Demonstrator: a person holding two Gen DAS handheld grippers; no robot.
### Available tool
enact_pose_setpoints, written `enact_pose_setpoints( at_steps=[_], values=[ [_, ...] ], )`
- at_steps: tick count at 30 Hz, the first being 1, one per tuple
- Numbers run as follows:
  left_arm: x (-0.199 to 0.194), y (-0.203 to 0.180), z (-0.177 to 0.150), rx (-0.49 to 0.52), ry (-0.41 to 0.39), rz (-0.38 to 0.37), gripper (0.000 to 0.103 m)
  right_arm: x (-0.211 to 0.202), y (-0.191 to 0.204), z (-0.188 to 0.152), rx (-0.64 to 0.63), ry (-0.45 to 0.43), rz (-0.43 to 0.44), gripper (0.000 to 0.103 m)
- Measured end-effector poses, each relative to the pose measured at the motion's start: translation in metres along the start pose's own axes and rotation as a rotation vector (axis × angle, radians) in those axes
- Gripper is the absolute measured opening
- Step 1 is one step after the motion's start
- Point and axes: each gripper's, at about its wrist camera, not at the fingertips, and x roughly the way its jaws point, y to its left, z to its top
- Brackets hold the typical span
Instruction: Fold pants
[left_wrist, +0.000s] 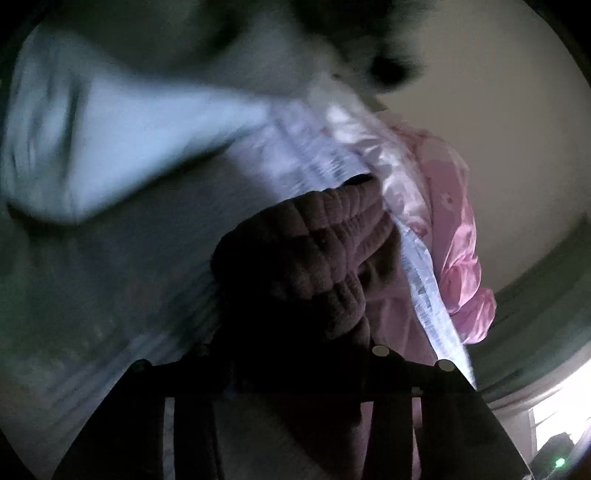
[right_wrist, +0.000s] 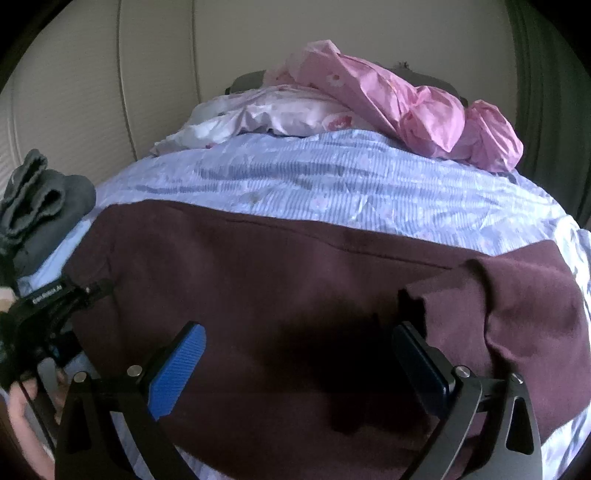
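Pants: dark maroon soft-knit pants (right_wrist: 258, 295), spread flat across the bed in the right wrist view, one fold of cloth (right_wrist: 517, 306) doubled over at the right side.
Waistband: ribbed, gathered maroon band (left_wrist: 314, 236), bunched close before the left wrist camera, filling the middle of that view (dark and partly in shadow).
Left gripper: black two-finger gripper (right_wrist: 48, 310), seen from the right wrist view at the left edge of the pants, held in a person's hand (right_wrist: 18, 410); fingertips hidden in both views. In its own view only the dark frame shows at the bottom, with the bunched waistband standing just ahead of it. Grip on the waistband likely, yet cannot tell for certain.
Right gripper: black frame with blue ribbed pads (right_wrist: 299, 365), jaws spread wide, hovering over the middle of the pants, nothing between the pads.
Bed cover: pale blue-and-white striped quilted sheet (right_wrist: 332, 184), under the pants and beyond them.
Far end of bed: crumpled pink floral cloth (right_wrist: 424, 110) beside a white-and-pink rumpled cloth (right_wrist: 277, 114), well apart from the pants.
Left of bed: grey folded garment (right_wrist: 40, 206), lying at the bed's edge near the left gripper.
Left wrist view: strongly blurred (details beyond the waistband hard to read).
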Motion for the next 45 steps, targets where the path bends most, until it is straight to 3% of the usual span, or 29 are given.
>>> enact_pose_setpoints(
  at_steps=[3, 6, 8, 14, 16, 18, 22, 28, 33, 38, 45],
  values=[
    [-0.017, -0.029, 0.0, 0.134, -0.067, 0.013, 0.039, -0.007, -0.001, -0.004, -0.014, -0.016, -0.019, 0.102],
    [-0.037, -0.05, 0.0, 0.2, -0.113, 0.007, 0.038, -0.003, -0.006, -0.005, -0.019, 0.0, -0.018, 0.101],
    [-0.045, -0.064, 0.001, 0.239, -0.133, 0.006, 0.037, 0.006, -0.012, -0.007, 0.002, 0.031, -0.002, 0.094],
    [-0.064, -0.094, 0.001, 0.323, -0.168, 0.002, 0.036, 0.025, -0.025, -0.014, 0.023, 0.1, -0.02, 0.065],
    [-0.069, -0.1, 0.002, 0.333, -0.17, -0.004, 0.036, 0.03, -0.029, -0.013, 0.03, 0.127, -0.028, 0.046],
    [-0.073, -0.11, 0.002, 0.355, -0.172, -0.009, 0.036, 0.035, -0.037, -0.012, 0.043, 0.159, -0.031, 0.037],
    [-0.083, -0.142, -0.003, 0.447, -0.19, -0.002, 0.036, 0.024, -0.048, -0.004, 0.074, 0.168, 0.053, 0.037],
    [-0.101, -0.198, -0.023, 0.575, -0.212, -0.021, 0.035, -0.083, -0.073, 0.001, 0.126, -0.075, 0.15, 0.037],
    [-0.109, -0.259, -0.056, 0.672, -0.22, -0.047, 0.035, -0.118, -0.128, -0.014, 0.144, -0.109, 0.014, 0.037],
    [-0.1, -0.322, -0.102, 0.758, -0.193, -0.077, 0.034, -0.13, -0.194, -0.04, 0.256, -0.092, -0.024, 0.037],
    [-0.062, -0.407, -0.202, 0.928, -0.109, -0.097, 0.033, -0.14, -0.264, -0.067, 0.352, -0.092, -0.076, 0.037]
  ],
)
